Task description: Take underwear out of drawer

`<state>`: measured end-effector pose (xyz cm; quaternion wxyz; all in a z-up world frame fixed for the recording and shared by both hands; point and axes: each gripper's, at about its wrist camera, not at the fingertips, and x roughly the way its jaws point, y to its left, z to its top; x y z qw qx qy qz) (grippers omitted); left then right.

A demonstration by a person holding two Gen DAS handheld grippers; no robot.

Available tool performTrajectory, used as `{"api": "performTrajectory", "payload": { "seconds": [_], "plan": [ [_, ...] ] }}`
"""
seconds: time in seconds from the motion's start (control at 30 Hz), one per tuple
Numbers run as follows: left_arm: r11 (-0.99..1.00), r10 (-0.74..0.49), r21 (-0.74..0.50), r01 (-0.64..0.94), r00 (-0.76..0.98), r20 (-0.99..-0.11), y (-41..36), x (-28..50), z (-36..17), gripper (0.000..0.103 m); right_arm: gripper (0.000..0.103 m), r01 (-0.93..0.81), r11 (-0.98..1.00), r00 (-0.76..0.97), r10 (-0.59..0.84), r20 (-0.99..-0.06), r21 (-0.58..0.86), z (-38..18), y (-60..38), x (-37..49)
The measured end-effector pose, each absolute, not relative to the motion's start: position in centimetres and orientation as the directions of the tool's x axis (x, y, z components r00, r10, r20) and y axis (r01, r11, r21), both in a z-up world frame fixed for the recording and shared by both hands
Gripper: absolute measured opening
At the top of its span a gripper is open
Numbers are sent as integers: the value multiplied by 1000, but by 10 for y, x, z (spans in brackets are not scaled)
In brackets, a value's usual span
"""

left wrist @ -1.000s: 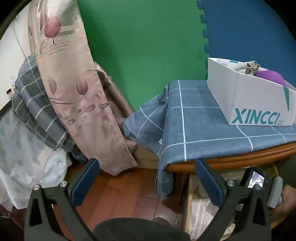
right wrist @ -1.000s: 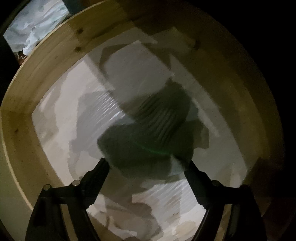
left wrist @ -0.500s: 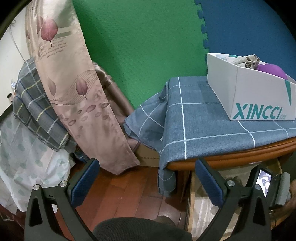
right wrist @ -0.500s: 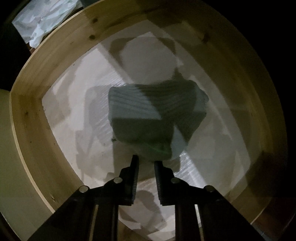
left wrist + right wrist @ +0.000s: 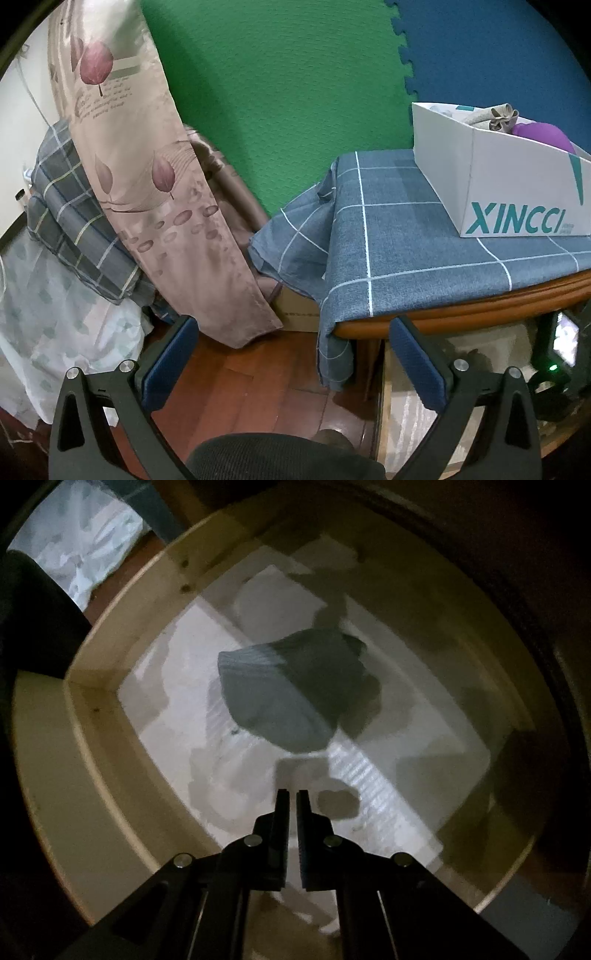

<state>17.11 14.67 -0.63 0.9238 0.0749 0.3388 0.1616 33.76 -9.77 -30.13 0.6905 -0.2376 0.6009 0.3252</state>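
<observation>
Right tool (image 5: 292,794) pointing down into the wooden drawer (image 5: 107,657), jaws together with nothing between them, clear of the dark folded underwear (image 5: 280,698) lying on the pale drawer lining just beyond the tips. Left tool (image 5: 291,343) held wide apart and empty, facing the cloth-covered table (image 5: 406,236) with a white XINCCI box (image 5: 517,199)

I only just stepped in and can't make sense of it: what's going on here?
A person with a gripper in each hand is after the grey underwear lying on the floor of an open wooden drawer. The right gripper points down into the drawer, its jaws just closed on nothing, short of the garment. The left gripper is open and empty, facing a table under a blue checked cloth with a white box on it.
</observation>
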Motion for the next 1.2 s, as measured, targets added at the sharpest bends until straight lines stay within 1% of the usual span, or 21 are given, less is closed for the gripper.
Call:
{"api": "performTrajectory", "payload": {
  "seconds": [0.13,0.23,0.27,0.33,0.37,0.4,0.43,0.47,0.5,0.57,0.67,0.7,0.73,0.83,0.87,0.9,0.93,1.0,1.03,1.1,1.2],
  "plan": [
    [935,351,257,-243,717,-601,147,170,-7,103,3,-720,687,39,182,-983,99,-282,-96,328],
    [936,350,254,-244,718,-601,147,170,-7,103,3,-724,686,59,165,-985,71,-294,-95,294],
    [936,349,253,-243,718,-602,147,170,-7,103,3,-720,690,69,174,-982,72,-292,-95,297],
    [936,350,255,-242,717,-603,145,171,-7,103,8,-724,687,81,181,-980,67,-293,-100,281],
    [935,351,258,-241,718,-601,145,170,-7,103,13,-738,674,103,166,-981,37,-295,-88,280],
    [934,353,263,-240,718,-600,144,171,-7,103,31,-751,660,142,145,-979,-11,-294,-74,279],
    [933,356,270,-238,717,-599,144,171,-8,103,54,-759,649,165,135,-977,-38,-291,-62,273],
    [932,357,274,-235,717,-599,143,171,-8,103,63,-770,634,187,124,-975,-67,-293,-50,275],
    [932,357,277,-233,717,-598,143,171,-8,103,68,-778,619,220,105,-970,-109,-296,-37,278],
    [932,357,278,-233,719,-596,142,171,-9,103,68,-785,593,275,72,-959,-180,-301,-17,283],
    [934,352,270,-232,718,-601,142,170,-9,103,68,-789,570,304,41,-952,-227,-313,7,298],
    [936,348,264,-232,718,-603,143,170,-9,103,68,-782,569,325,25,-945,-254,-316,14,306],
    [937,345,261,-231,718,-604,144,170,-8,103,71,-777,568,337,13,-941,-270,-320,20,316],
    [939,342,258,-229,717,-608,145,170,-8,103,75,-794,545,318,-2,-948,-268,-334,35,337],
    [938,342,259,-229,717,-607,145,171,-8,103,75,-805,537,279,-31,-960,-252,-345,39,343],
    [939,342,257,-230,717,-607,145,171,-8,103,75,-809,537,268,-21,-963,-237,-347,39,349],
    [939,342,257,-230,717,-607,145,171,-8,103,71,-817,534,254,-10,-967,-220,-346,41,355],
    [939,342,257,-230,717,-608,146,172,-8,103,46,-826,527,230,-11,-973,-201,-346,23,359],
    [939,341,256,-230,717,-608,146,172,-8,103,38,-836,502,249,-17,-968,-224,-343,16,357],
    [939,341,257,-229,716,-608,146,172,-8,103,36,-861,463,234,-10,-972,-212,-338,11,348],
    [938,343,260,-229,716,-608,146,172,-8,103,36,-856,485,222,34,-974,-178,-321,-3,345]
  ]
}}
